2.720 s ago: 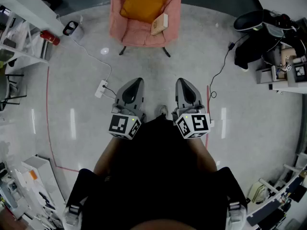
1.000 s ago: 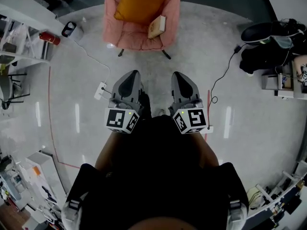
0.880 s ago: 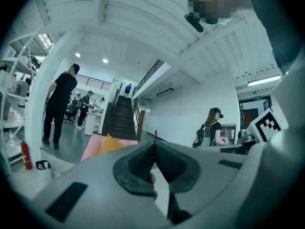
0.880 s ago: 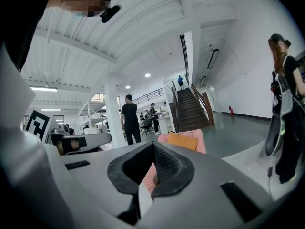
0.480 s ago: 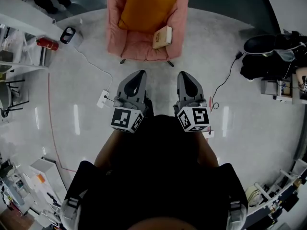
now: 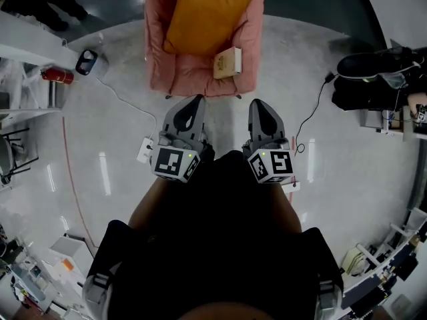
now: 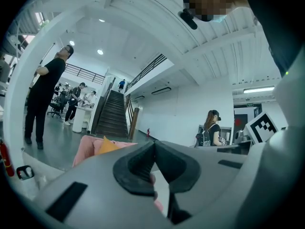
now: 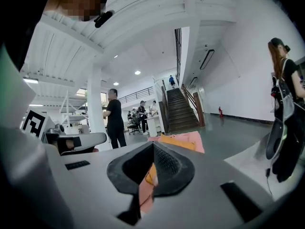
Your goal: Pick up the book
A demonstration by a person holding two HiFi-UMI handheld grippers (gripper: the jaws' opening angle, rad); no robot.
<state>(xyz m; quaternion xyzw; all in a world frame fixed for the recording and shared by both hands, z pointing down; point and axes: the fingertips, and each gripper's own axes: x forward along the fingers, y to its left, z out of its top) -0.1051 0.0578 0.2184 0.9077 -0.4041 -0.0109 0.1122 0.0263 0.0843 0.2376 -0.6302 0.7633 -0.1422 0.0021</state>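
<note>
The book (image 6: pixel 227 62), pale with a tan cover, lies on the seat of a pink armchair (image 6: pixel 247 39), to the right of an orange cushion (image 6: pixel 203 15). My left gripper (image 6: pixel 193 103) and right gripper (image 6: pixel 259 106) are held side by side over the floor, short of the chair's front edge, both shut and empty. In the left gripper view the left gripper (image 7: pixel 153 146) has its jaws together, with the pink armchair (image 7: pixel 88 146) low ahead. In the right gripper view the right gripper (image 8: pixel 152 149) is likewise closed, the armchair (image 8: pixel 186 140) beyond it.
A white power strip (image 6: pixel 145 149) with its cable lies on the floor left of my left gripper. A red fire extinguisher (image 6: pixel 53 76) stands by shelving at the left. A black office chair (image 6: pixel 370 65) and a cable (image 6: pixel 312 109) are at the right. People (image 7: pixel 45 99) stand farther off.
Both grippers have moved forward toward the armchair; the chair and book now sit closer in the head view. The jaws stay shut.
</note>
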